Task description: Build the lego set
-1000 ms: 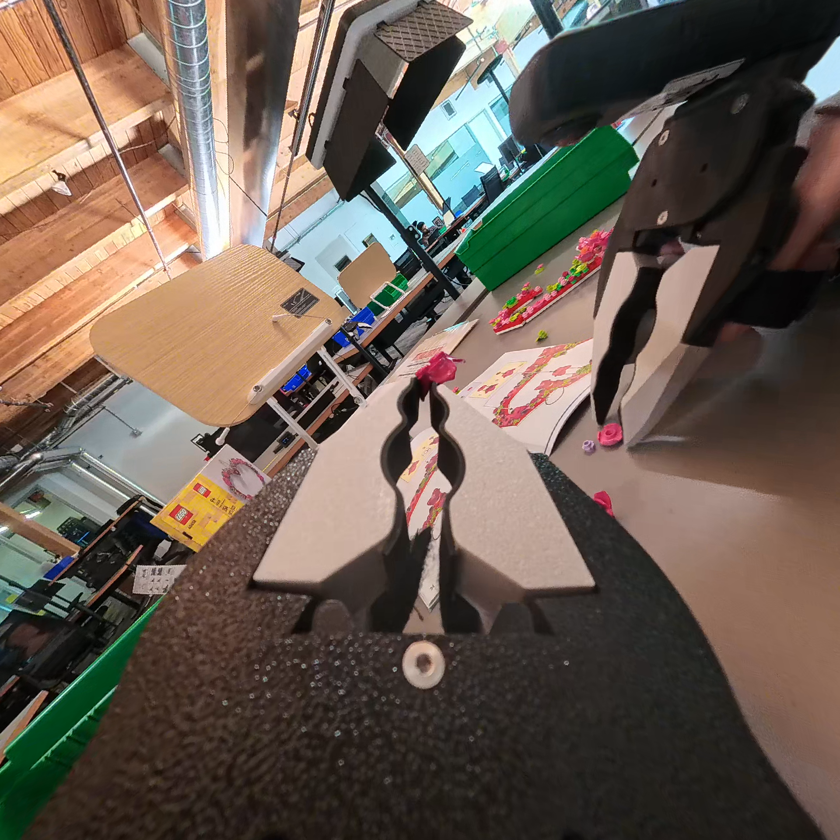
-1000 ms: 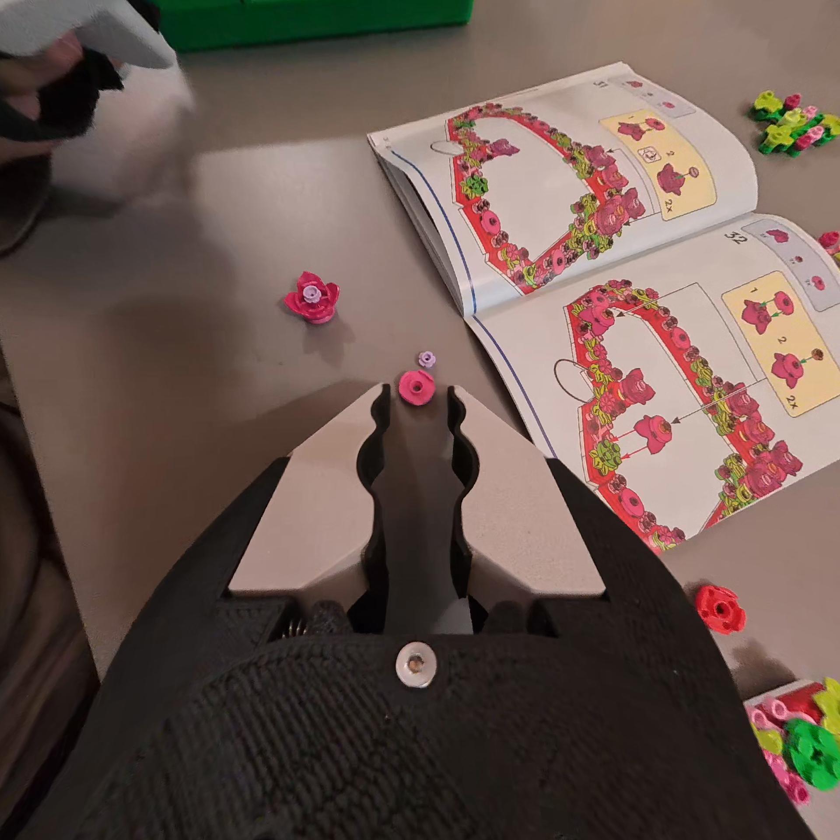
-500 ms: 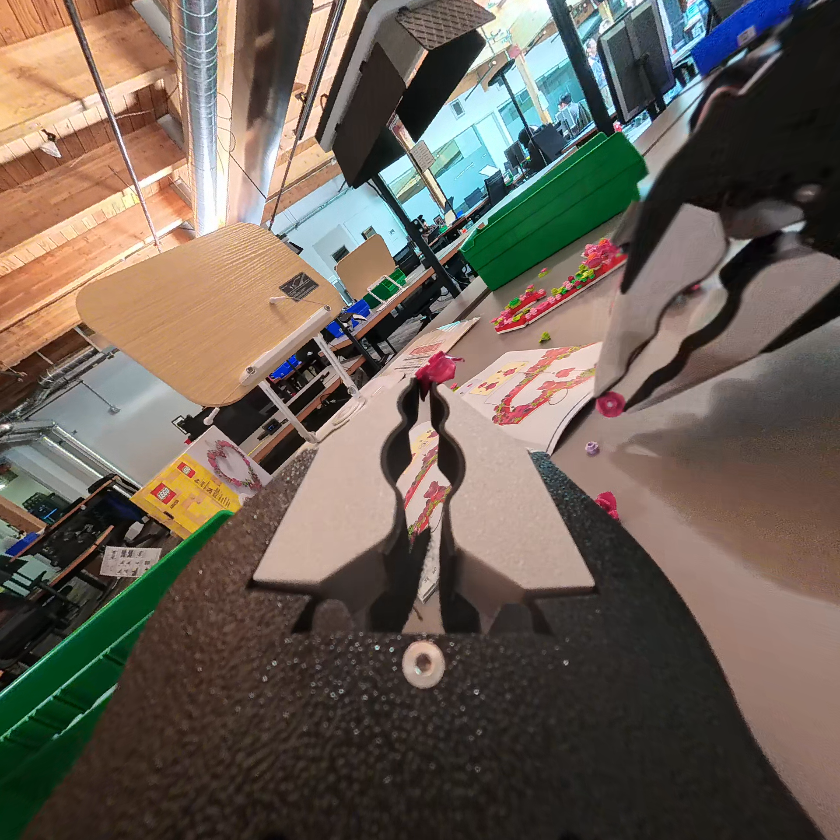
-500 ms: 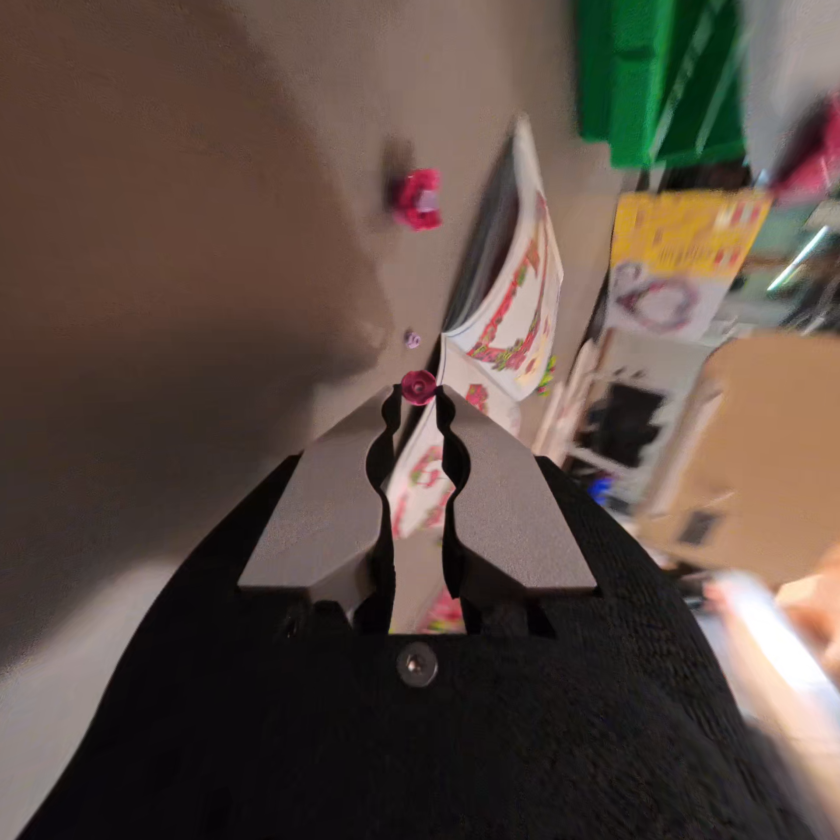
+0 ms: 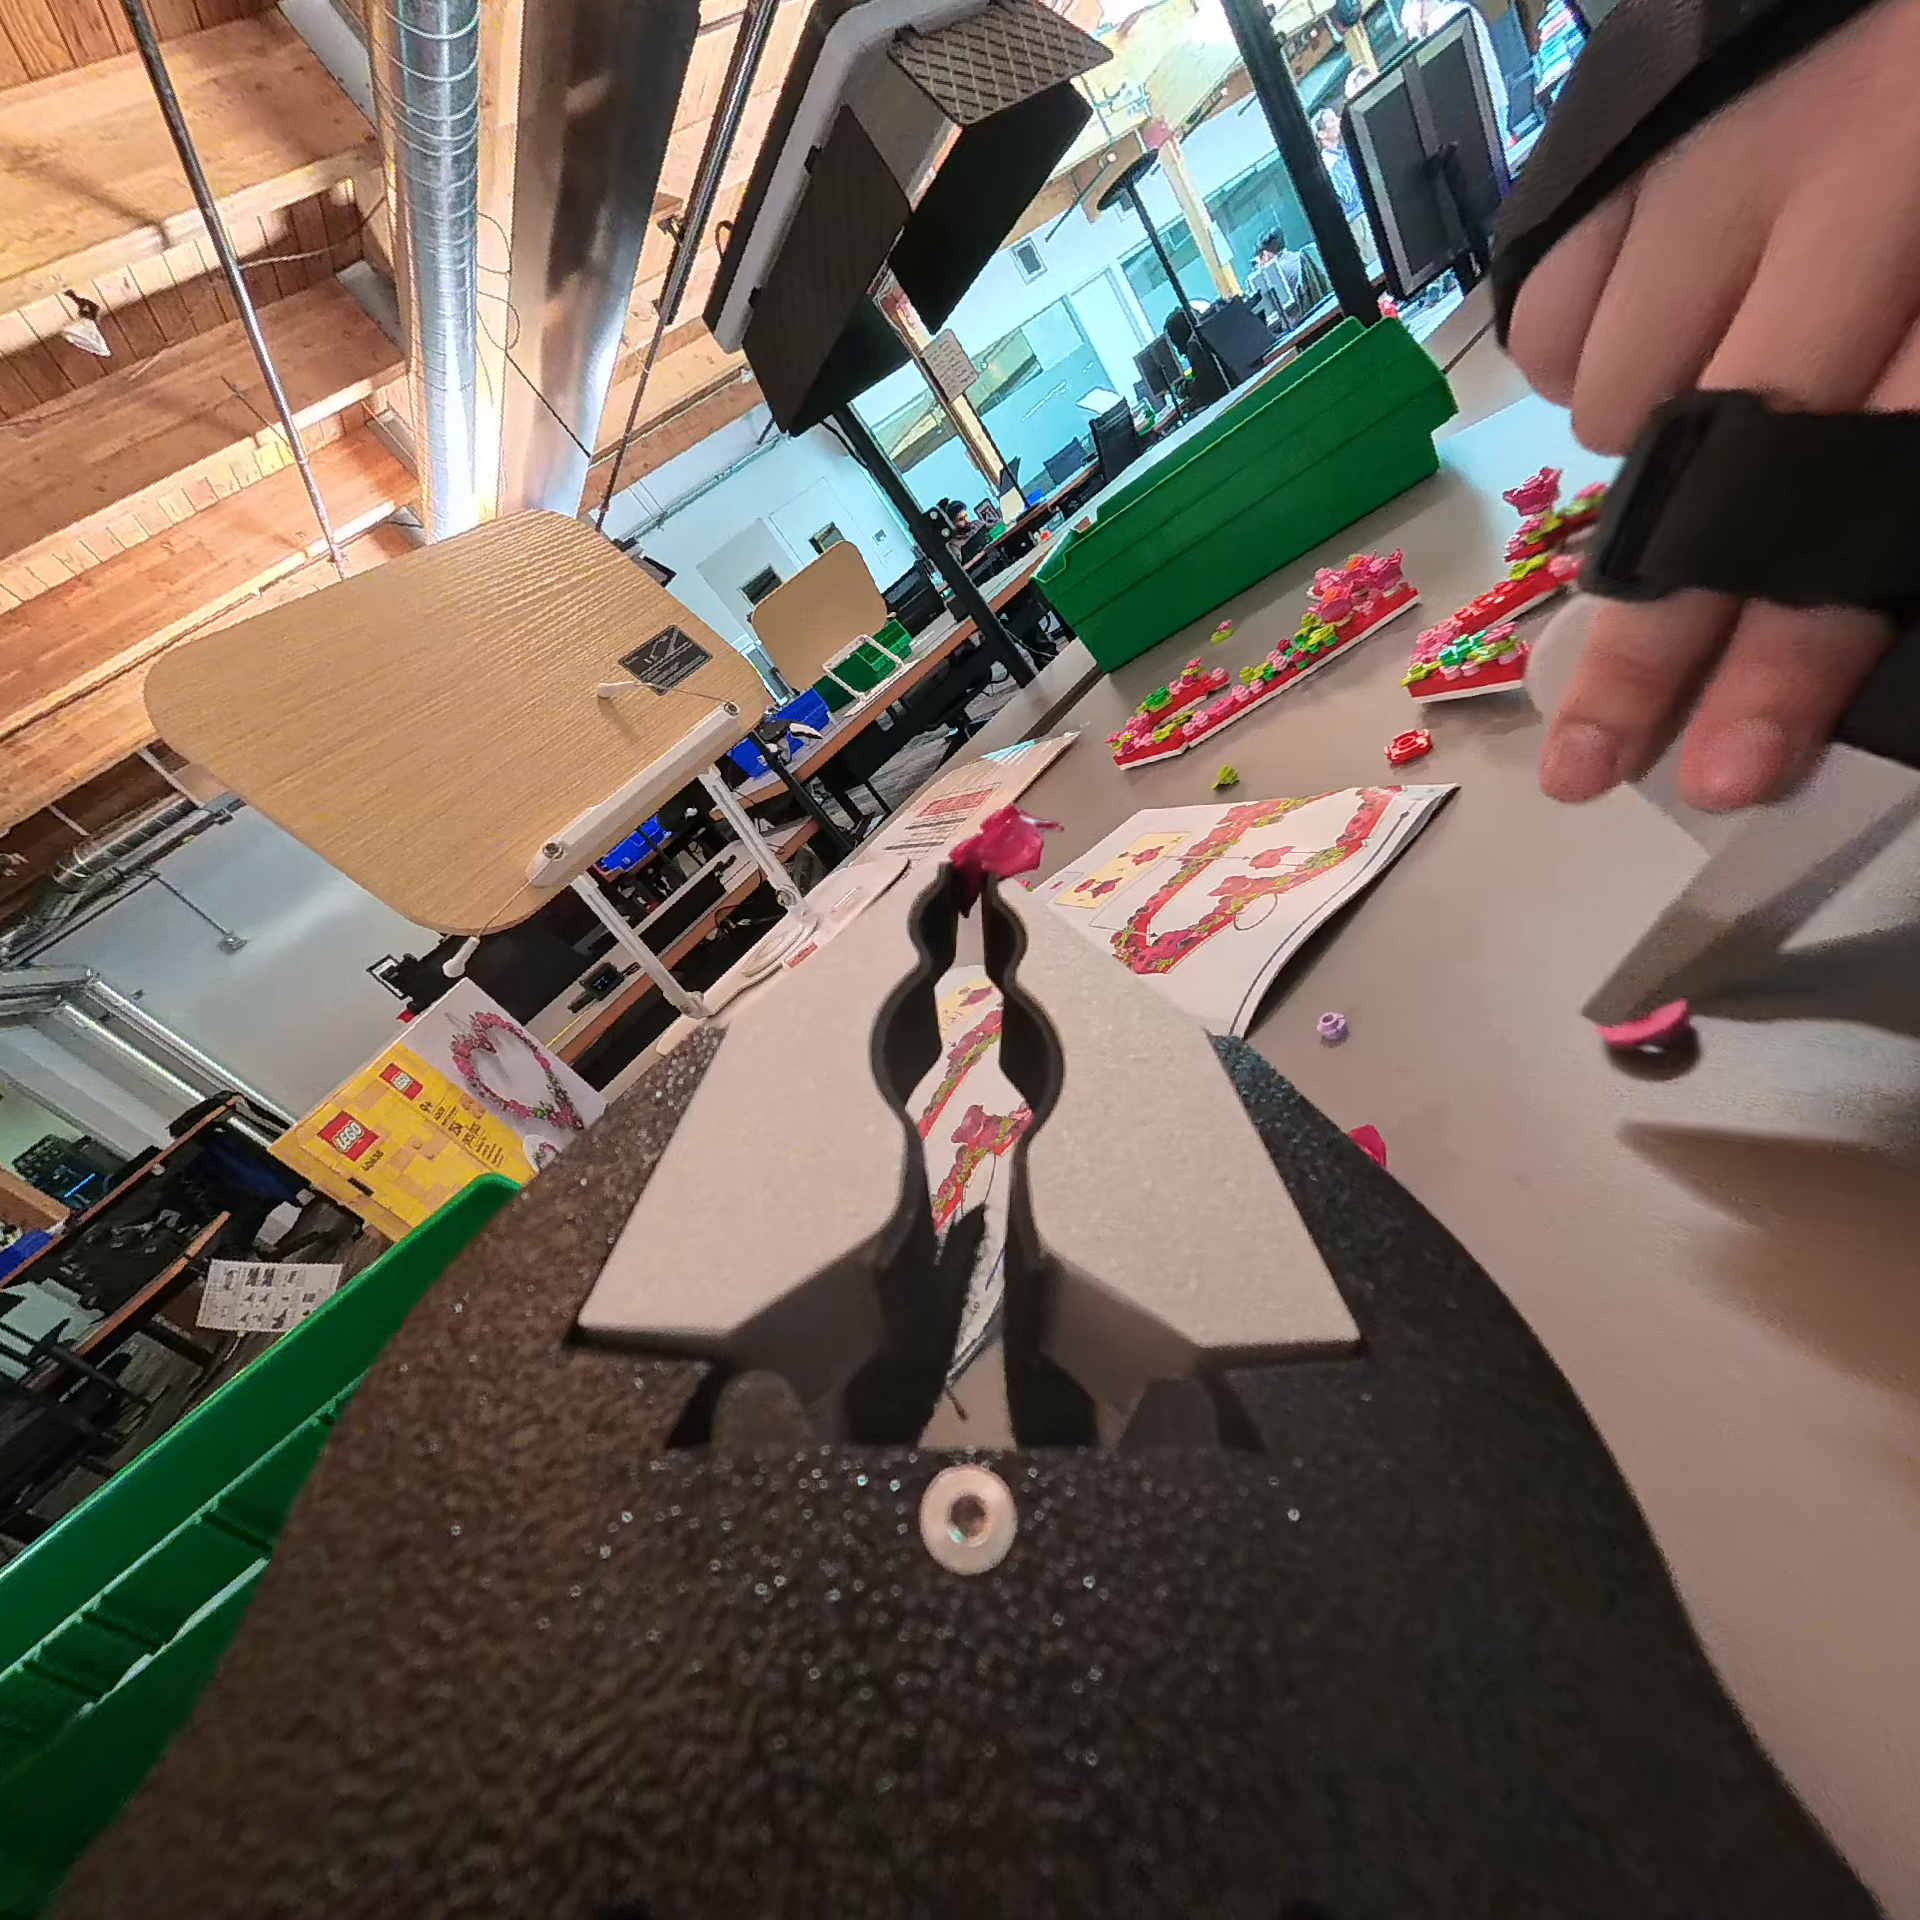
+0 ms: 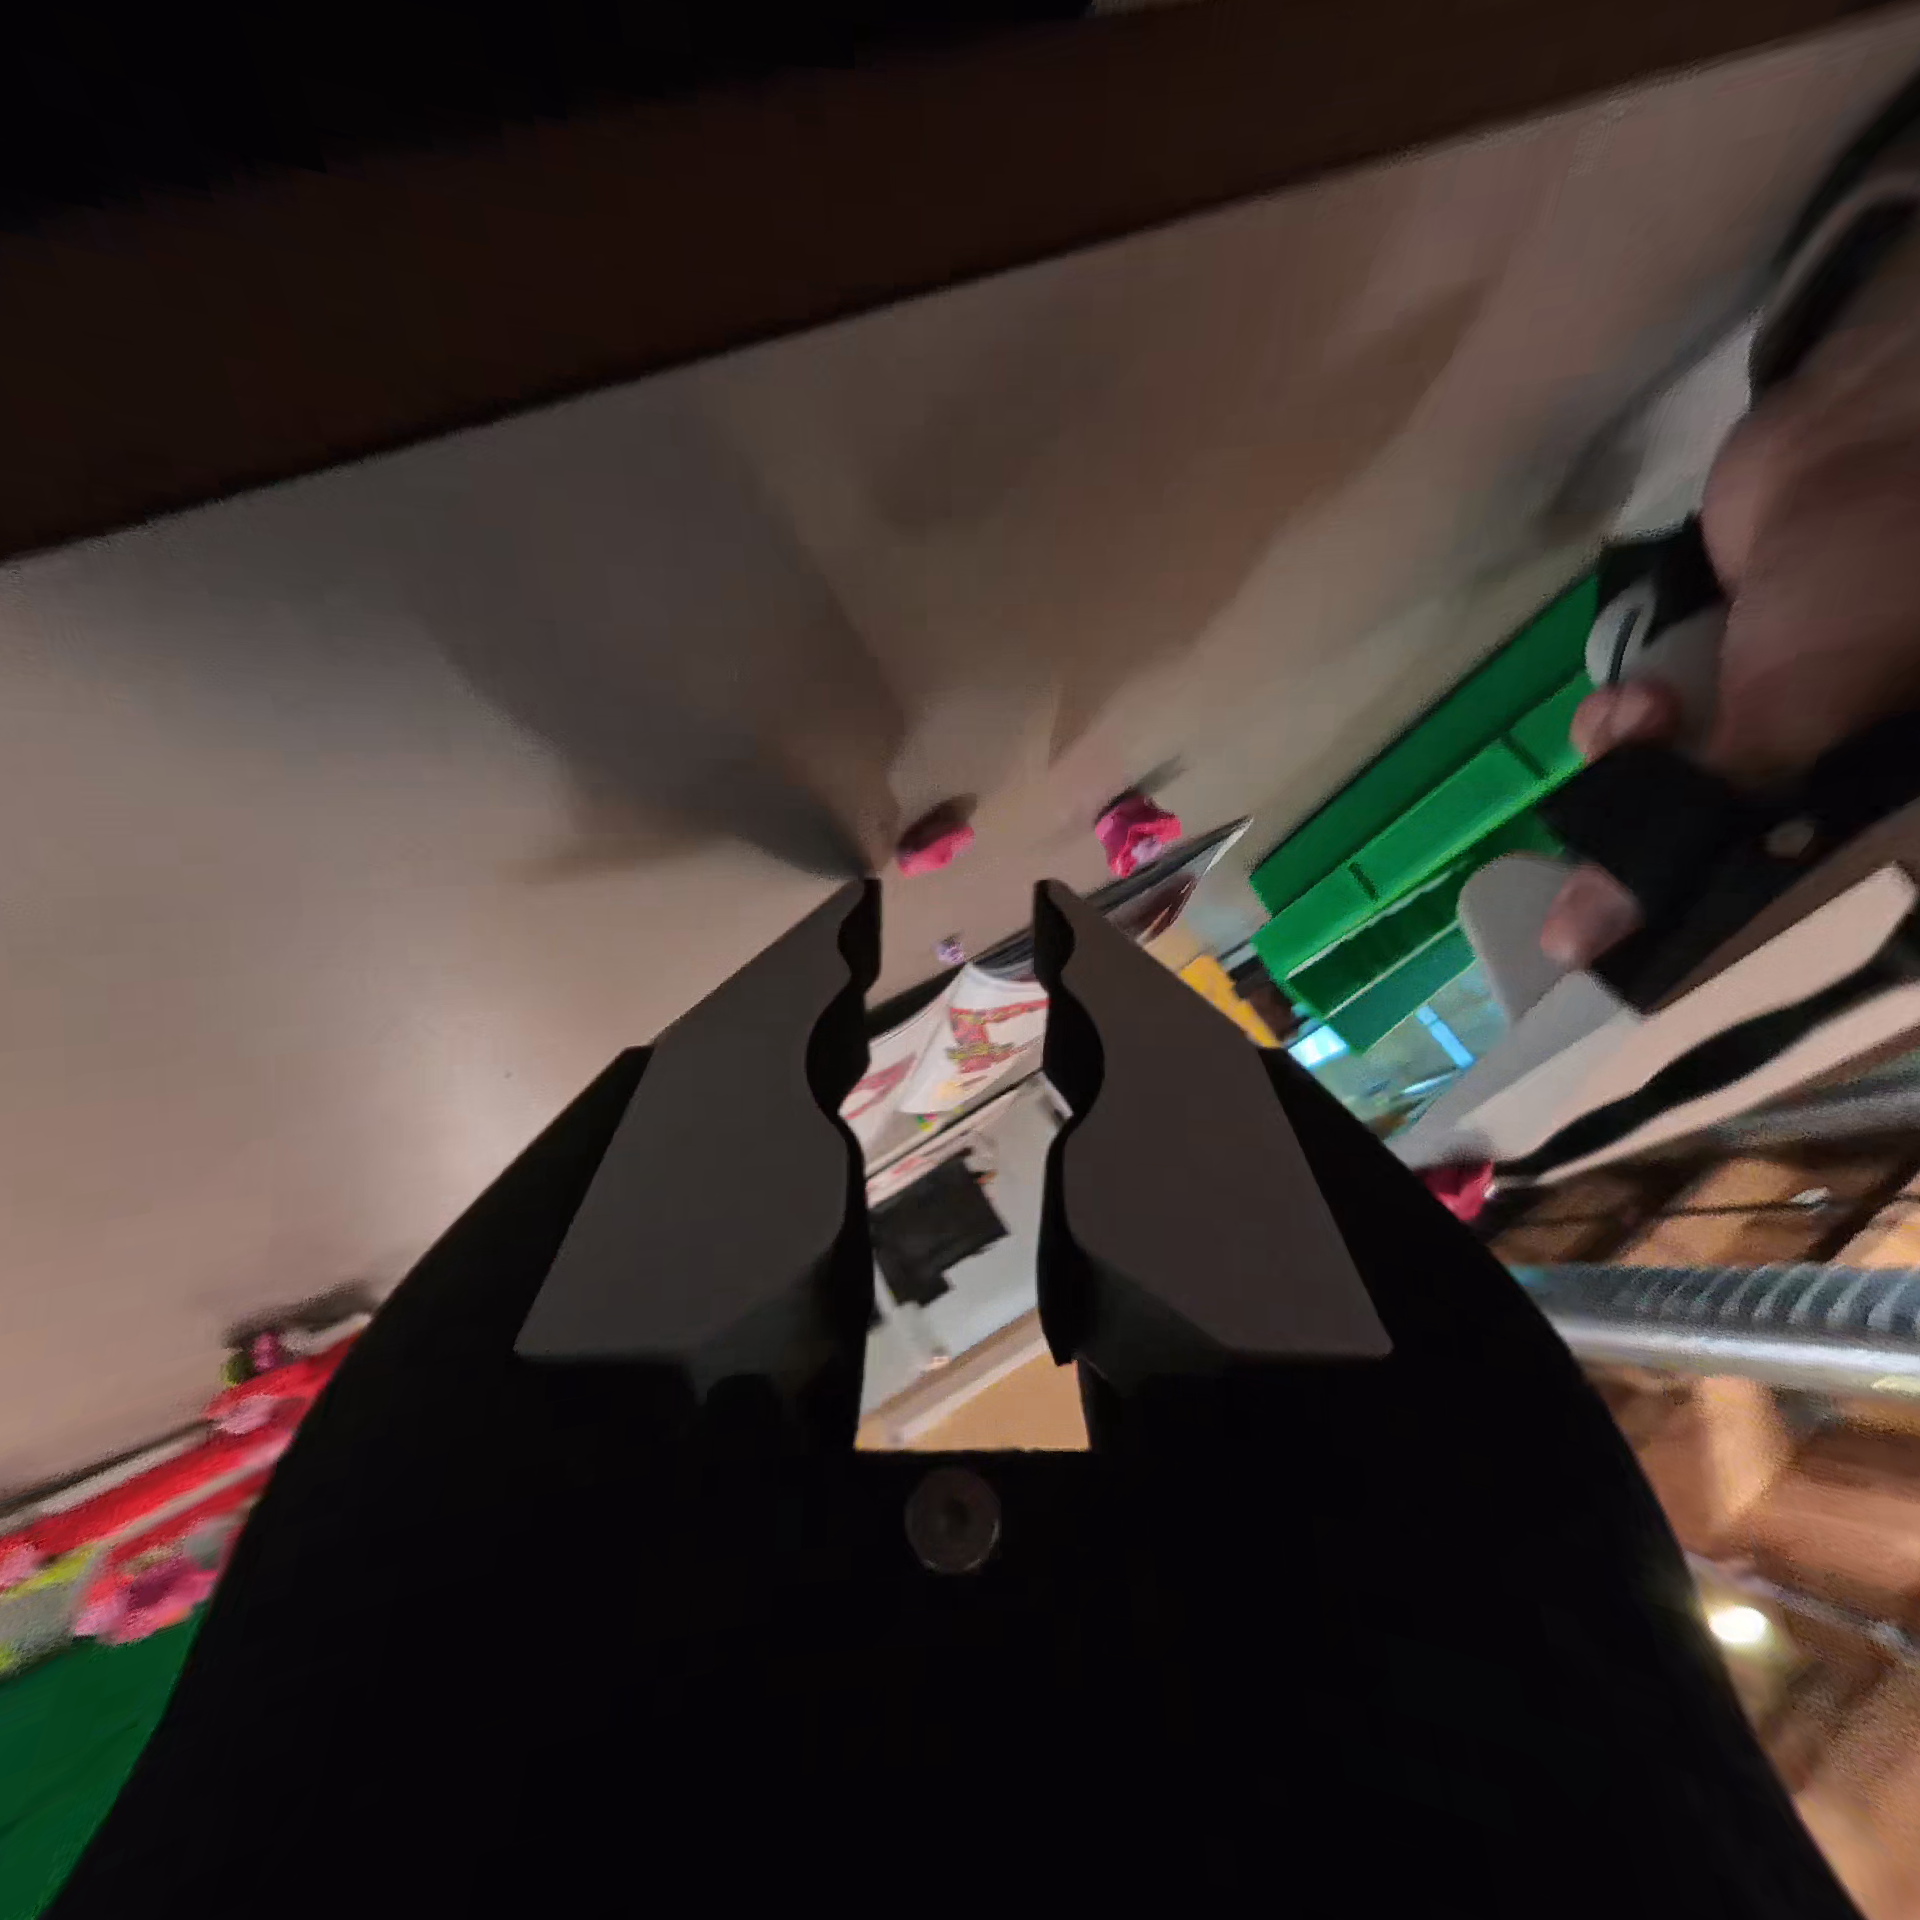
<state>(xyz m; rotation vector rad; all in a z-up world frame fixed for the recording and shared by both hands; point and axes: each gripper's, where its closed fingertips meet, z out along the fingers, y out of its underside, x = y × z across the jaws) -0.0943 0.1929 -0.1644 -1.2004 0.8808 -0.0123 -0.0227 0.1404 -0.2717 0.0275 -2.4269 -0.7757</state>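
Note:
My left gripper point(image 5: 977, 883) is shut on a magenta flower piece point(image 5: 997, 840) and holds it above the grey table. My right gripper point(image 6: 956, 894) is open, its view rolled over and blurred. A pink round piece point(image 6: 935, 840) lies on the table just beyond its tips, close to one fingertip. In the left wrist view the right gripper point(image 5: 1631, 1013) comes in low from the right, held by a hand, with the pink round piece point(image 5: 1647, 1034) at its tip. A second magenta flower point(image 6: 1132, 831) and a small lavender stud point(image 5: 1333, 1027) lie nearby.
The open instruction booklet point(image 5: 1247, 883) lies beyond the grippers. Red plates with flowers point(image 5: 1268, 665) and a loose red round piece point(image 5: 1408, 743) sit farther back. Green bins point(image 5: 1247, 499) stand behind, another green bin point(image 5: 208, 1455) at the left, and a yellow box point(image 5: 416, 1132).
My right gripper shut on the pink round piece, lifted and rolled it, and has now opened; the piece lies by its tips. My left gripper still holds the flower.

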